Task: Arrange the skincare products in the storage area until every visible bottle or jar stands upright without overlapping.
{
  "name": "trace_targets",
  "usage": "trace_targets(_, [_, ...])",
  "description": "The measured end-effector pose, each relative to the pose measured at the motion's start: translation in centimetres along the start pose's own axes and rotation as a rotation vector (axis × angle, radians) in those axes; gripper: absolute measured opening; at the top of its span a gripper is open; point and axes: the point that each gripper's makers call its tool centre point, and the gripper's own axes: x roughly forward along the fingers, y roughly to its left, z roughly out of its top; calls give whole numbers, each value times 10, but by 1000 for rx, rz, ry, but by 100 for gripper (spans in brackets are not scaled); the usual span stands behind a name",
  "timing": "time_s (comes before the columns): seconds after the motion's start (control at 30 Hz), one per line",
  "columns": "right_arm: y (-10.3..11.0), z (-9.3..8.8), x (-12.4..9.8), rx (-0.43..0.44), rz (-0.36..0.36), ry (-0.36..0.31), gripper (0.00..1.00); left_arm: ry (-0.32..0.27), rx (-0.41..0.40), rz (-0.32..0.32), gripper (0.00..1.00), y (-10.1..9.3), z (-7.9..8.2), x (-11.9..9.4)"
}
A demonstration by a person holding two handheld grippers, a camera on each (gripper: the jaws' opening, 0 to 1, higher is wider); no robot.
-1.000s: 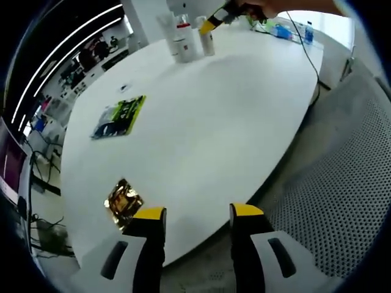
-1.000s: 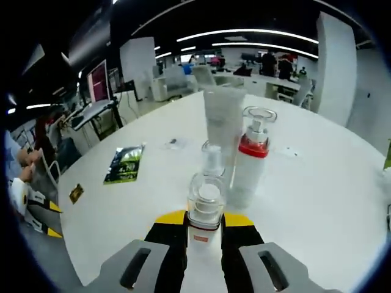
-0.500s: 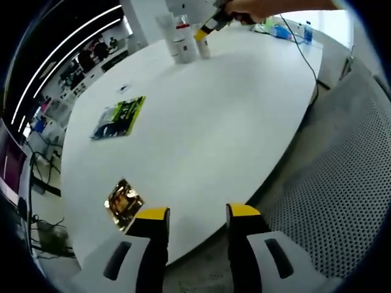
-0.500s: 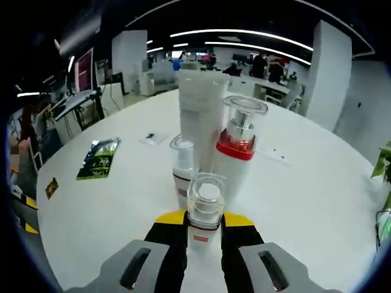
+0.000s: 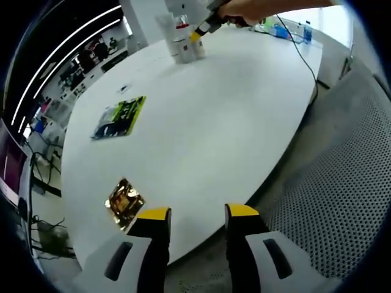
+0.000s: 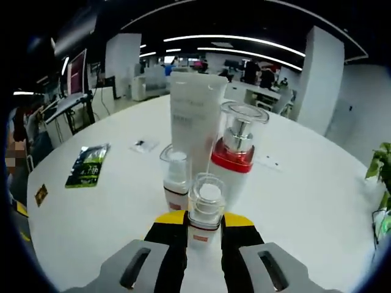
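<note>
The right gripper [image 6: 203, 221] is clamping a small clear-capped bottle [image 6: 206, 207] upright, just before the red-collared pump bottle [image 6: 236, 160]; a second small bottle [image 6: 176, 178] stands beside it, a white tube [image 6: 194, 119] seemingly behind. The left gripper [image 5: 197, 213] is hanging narrowly parted at the white table [image 5: 201, 128] edge, holding nothing.

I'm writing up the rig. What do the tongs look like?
Both tongs have two black jaws with yellow tips, on grey bodies with dark oval slots. The right one, far off in the left gripper view, trails a dark cable.
</note>
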Motion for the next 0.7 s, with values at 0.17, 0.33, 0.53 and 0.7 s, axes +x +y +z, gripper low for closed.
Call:
trace_targets(0.17, [-3, 1, 2, 44, -26, -12, 15, 3, 3, 0, 30, 1, -2, 0])
trace_targets(0.33, [-4, 2, 3, 52, -42, -13, 15, 3, 2, 0, 30, 1, -3, 0])
trace_targets(0.53, [-8, 3, 4, 61, -70, -4, 15, 7, 3, -4, 29, 1, -4, 0])
trace_targets(0.7, [-8, 4, 6, 68, -75, -5, 15, 7, 2, -4, 29, 2, -5, 0])
